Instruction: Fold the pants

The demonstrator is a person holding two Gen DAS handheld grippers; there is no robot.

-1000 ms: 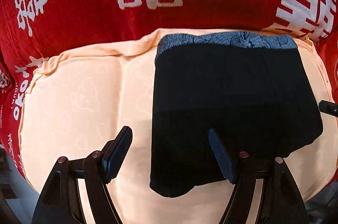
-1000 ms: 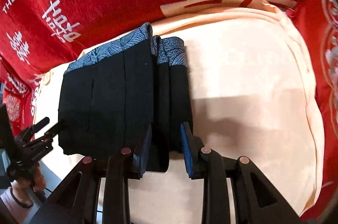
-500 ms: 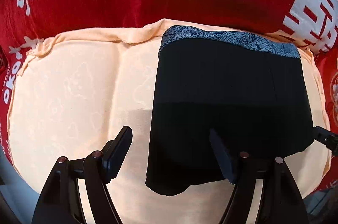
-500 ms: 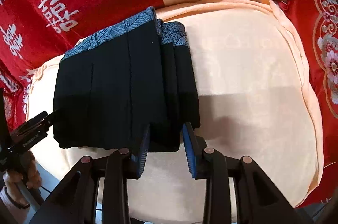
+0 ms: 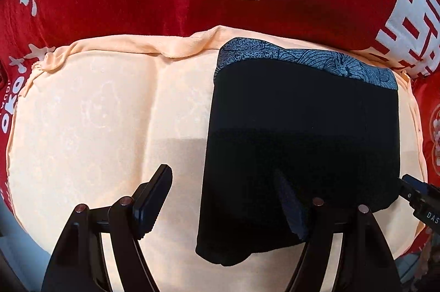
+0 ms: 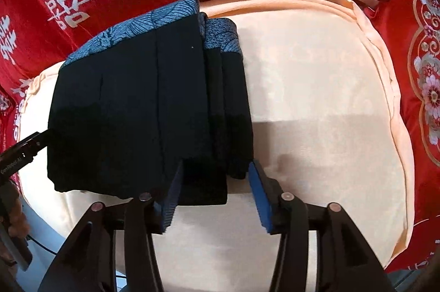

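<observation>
Right tongs (image 6: 214, 195) let go of the folded pants (image 6: 143, 110)

Their jaws have just been opening over the fold's near edge; left tongs (image 5: 225, 198) hang apart, gripping nothing; the fold looks finished.

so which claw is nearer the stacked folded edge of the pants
Right. The right claw straddles the stacked folds of the pants, jaws just opening. The left claw sits at their opposite, single edge.

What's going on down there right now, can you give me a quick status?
Left gripper open, over the pants' edge, gripping nothing. Right gripper jaws just opening, folded edge between them, released. Black pants folded on the peach cushion. Nothing in the way.
</observation>
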